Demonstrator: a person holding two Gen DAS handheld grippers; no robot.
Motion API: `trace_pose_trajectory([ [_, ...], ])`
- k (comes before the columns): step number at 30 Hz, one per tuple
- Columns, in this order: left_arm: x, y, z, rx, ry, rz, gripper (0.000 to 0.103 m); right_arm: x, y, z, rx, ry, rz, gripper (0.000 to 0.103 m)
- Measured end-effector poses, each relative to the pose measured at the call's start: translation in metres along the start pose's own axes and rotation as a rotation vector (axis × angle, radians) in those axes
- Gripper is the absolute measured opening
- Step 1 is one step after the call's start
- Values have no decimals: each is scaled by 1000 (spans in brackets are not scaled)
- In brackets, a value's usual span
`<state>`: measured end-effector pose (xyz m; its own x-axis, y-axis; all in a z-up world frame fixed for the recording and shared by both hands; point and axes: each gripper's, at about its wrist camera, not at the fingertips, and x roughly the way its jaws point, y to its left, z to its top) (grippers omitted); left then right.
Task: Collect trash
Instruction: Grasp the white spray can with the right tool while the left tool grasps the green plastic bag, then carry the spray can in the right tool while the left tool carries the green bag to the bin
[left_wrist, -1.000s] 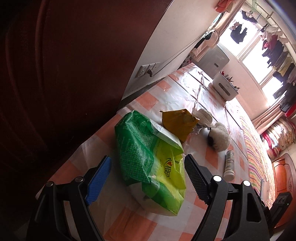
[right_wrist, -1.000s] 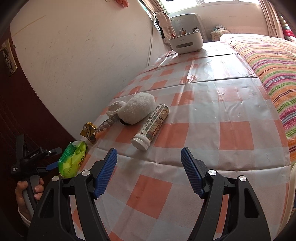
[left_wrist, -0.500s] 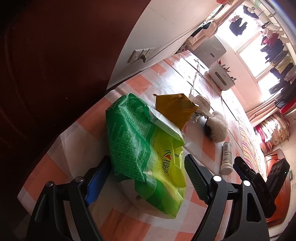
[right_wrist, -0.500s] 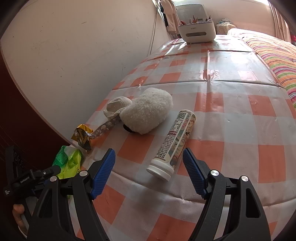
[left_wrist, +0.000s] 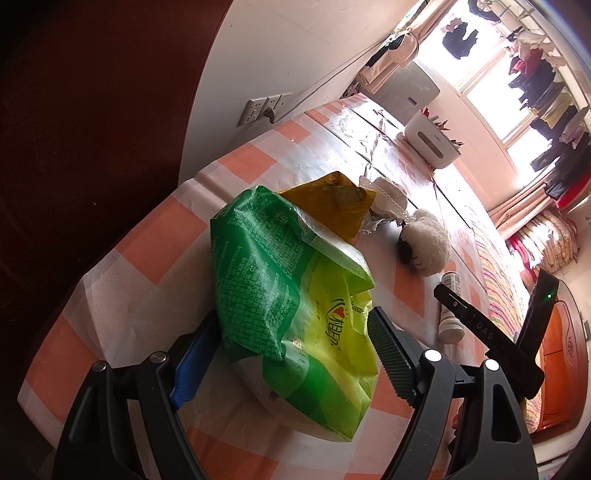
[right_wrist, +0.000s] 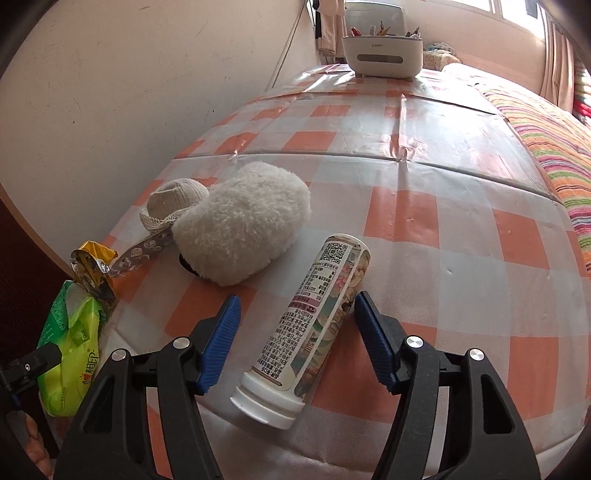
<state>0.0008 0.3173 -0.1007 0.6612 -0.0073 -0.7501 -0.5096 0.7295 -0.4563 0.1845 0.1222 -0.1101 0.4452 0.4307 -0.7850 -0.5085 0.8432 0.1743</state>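
While the left gripper (left_wrist: 291, 350) straddles the green-and-yellow plastic bag (left_wrist: 295, 291), its fingers (left_wrist: 391, 358) are spread wide; the left one is partly hidden behind the bag and the right one shows a gap, so no pinch that I can see. The bag lies crumpled near the bench's (left_wrist: 122, 291) end by the dark wall panel, with a yellow wrapper (left_wrist: 332, 203) just behind it, touching or overlapping its far edge.

Right gripper (right_wrist: 295, 332): jaws have just been closing, with the tube-shaped bottle (right_wrist: 314, 325) between them. The right finger (right_wrist: 373, 336) sits at or against the bottle's side; the left finger stands clear of it. Not clamped yet.

The bottle lies on its side near the bench's near edge, white cap toward the camera, printed label up. A fluffy white plush thing (right_wrist: 240, 232) is just beyond it, toward the wall edge, apart from the bottle. A knitted cream piece (right_wrist: 173, 203) and a patterned strap (right_wrist: 144, 251) touch the plush on the wall side. A white organiser with pens (right_wrist: 382, 55) stands at the far end of the bench. A striped blanket (right_wrist: 554, 147) runs along the bench's right edge.
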Motion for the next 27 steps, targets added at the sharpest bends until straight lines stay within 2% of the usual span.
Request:
trace_pose_trajectory([
  [2,2,-4,-1,10,-3,4,72,1,2,0,-31,2,-20,49],
  [6,5,-10,-3,22,-2,-7,59,-1,0,-2,-43,2,3,31],
  [8,7,-12,-4,33,4,-10,45,-4,-3,-4,-35,-4,18,30],
  [10,10,-16,-6,47,10,-21,38,-9,-6,-6,-29,-15,27,29],
  [16,9,-29,-11,90,-7,-38,29,-23,-12,-14,-15,-40,56,29],
  [27,8,-56,-14,142,-28,-77,27,-49,-29,-25,39,-78,103,28],
])
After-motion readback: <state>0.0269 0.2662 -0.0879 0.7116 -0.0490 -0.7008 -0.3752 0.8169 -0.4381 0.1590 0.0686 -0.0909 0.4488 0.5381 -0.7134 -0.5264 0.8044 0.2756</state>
